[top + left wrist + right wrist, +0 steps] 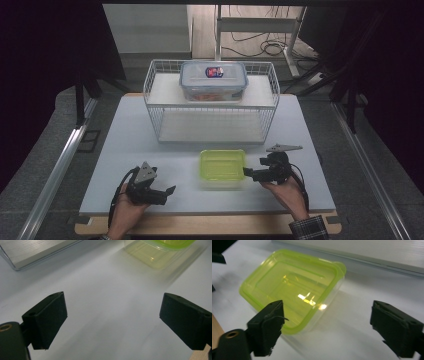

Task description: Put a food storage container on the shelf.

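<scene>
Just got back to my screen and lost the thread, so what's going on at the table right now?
A person holds a gripper in each hand over the white table. The right gripper sits with open jaws right beside the green-lidded container at the table's near middle, not gripping it. The left gripper is also open and holds nothing, off to the container's left. Behind stands a white wire rack with a blue-lidded box on its top shelf.
</scene>
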